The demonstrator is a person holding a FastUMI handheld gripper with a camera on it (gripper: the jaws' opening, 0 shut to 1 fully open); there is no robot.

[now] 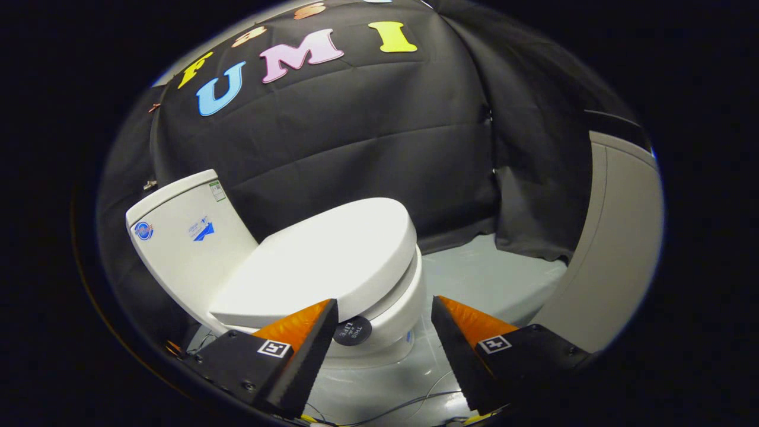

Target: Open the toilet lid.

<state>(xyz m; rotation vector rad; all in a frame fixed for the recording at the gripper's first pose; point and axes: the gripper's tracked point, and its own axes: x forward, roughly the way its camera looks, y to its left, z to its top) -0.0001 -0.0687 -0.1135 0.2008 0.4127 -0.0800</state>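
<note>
A white toilet stands just ahead of my fingers, its lid (332,261) lying flat and closed over the bowl (403,314). The tank (190,237) rises behind the lid, at the far left. My gripper (385,308) is open, with a wide gap between the fingers. The left fingertip (325,314) sits right at the lid's front edge, seeming just beneath it; whether it touches I cannot tell. The right fingertip (442,311) hangs off to the side of the bowl over the floor. Nothing is held between them.
A round black sticker (352,330) is on the bowl's front under the lid rim. Pale floor (474,279) stretches to the right of the toilet. A light curved panel (616,249) stands at the far right. Thin cables (409,403) lie on the floor below the fingers.
</note>
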